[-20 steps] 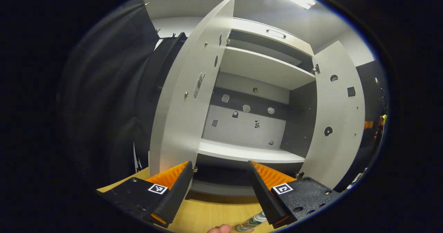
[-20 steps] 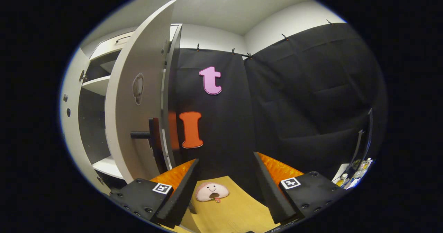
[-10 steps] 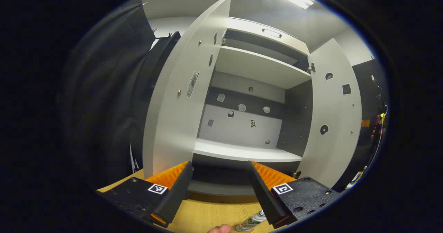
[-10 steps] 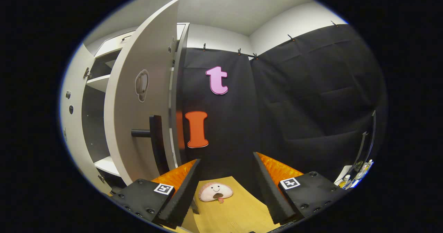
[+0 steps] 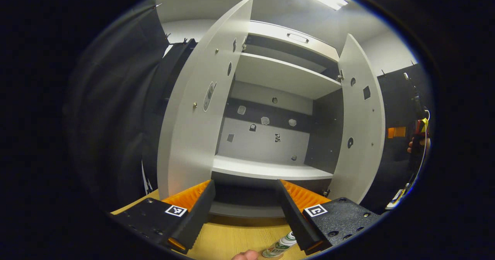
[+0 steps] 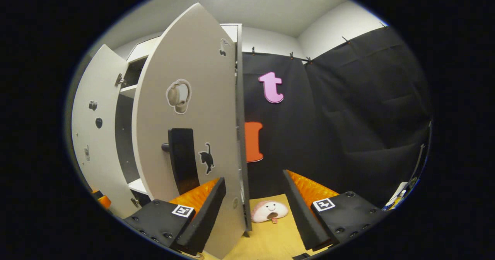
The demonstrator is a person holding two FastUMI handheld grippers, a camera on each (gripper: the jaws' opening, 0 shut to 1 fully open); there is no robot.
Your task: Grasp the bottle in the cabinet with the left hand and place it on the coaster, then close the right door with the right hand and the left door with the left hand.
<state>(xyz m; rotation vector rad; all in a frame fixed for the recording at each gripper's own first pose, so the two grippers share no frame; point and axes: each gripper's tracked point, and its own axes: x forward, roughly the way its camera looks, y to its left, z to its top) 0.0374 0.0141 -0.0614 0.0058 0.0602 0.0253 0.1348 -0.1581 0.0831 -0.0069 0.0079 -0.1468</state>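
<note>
The cabinet [image 5: 270,167] fills the centre of the left gripper view, its shelves bare, so the bottle is already out: the bottle [image 5: 281,246] stands at the bottom edge of that view on the wooden table [image 5: 232,238], just beside a fingertip, though whether a coaster lies under it I cannot tell. That first step looks done; both doors are left to shut. The right door [image 6: 193,128] takes up the centre left of the right gripper view, edge-on to the camera, with its dark handle [image 6: 181,157] just above the right gripper [image 6: 251,202], whose jaws stand wide apart and hold nothing; the door's lower edge sits between them. The left door [image 5: 193,117] stands open at the centre left of the left gripper view, untouched, above the left gripper [image 5: 245,204], likewise spread and empty. Against the earlier frames, the right door has swung noticeably toward closing, showing narrower in the left gripper view and wider in the right, where a cat sticker [image 6: 206,157] has come into sight. A small plush toy [image 6: 269,211] lies on the table at the lower centre.
</note>
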